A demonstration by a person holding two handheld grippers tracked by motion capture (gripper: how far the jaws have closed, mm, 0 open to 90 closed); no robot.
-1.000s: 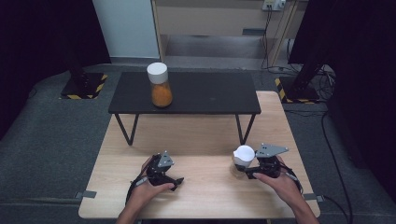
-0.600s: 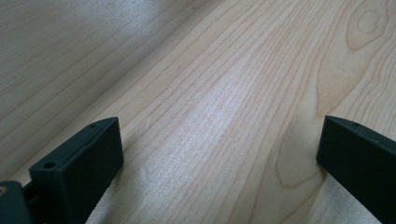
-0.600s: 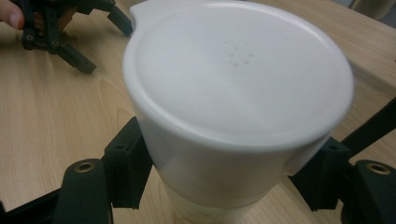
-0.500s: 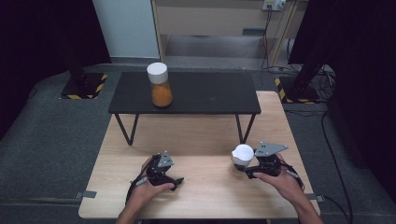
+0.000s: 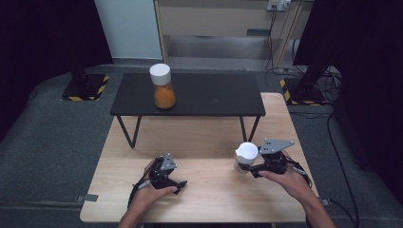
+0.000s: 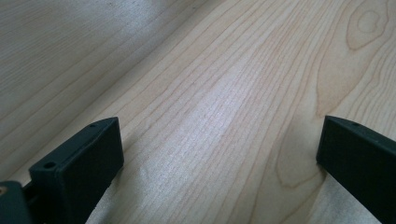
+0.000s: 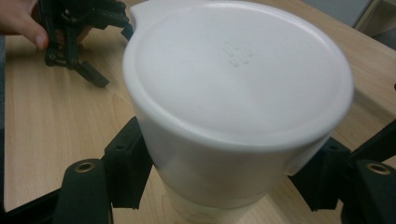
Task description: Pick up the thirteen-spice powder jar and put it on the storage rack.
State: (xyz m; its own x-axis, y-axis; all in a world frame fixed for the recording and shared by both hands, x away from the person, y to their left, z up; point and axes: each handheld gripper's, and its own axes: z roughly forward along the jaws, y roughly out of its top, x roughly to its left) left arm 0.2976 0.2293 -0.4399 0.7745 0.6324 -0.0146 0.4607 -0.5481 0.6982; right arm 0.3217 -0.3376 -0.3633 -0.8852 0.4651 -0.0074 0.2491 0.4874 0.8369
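While the wooden table point(image 5: 204, 142) takes up most of the high view, with the black bench point(image 5: 209, 95) standing across its far half, the work in hand looks like a pick-and-carry of the white-capped jar point(image 5: 246, 155). Step, as I read it: lift phase, jar gripped and seemingly off the tabletop near the table's right side, in front of the bench's right leg. Right gripper point(image 7: 224, 186) is clamped on the jar just below the cap, one black jaw each side. Left gripper point(image 5: 164, 173) rests near the front edge, jaws spread wide with nothing but bare wood between them. Likely target is the bench top, where a second jar point(image 5: 163, 87) with orange contents already stands at the left end. Next move calls for enough height to clear the bench edge, keeping the jar upright, then setting down apart from the orange one. Held jar: wide white cap with a small pour lip and a faint embossed mark on top, pale translucent body; contents can't be made out.
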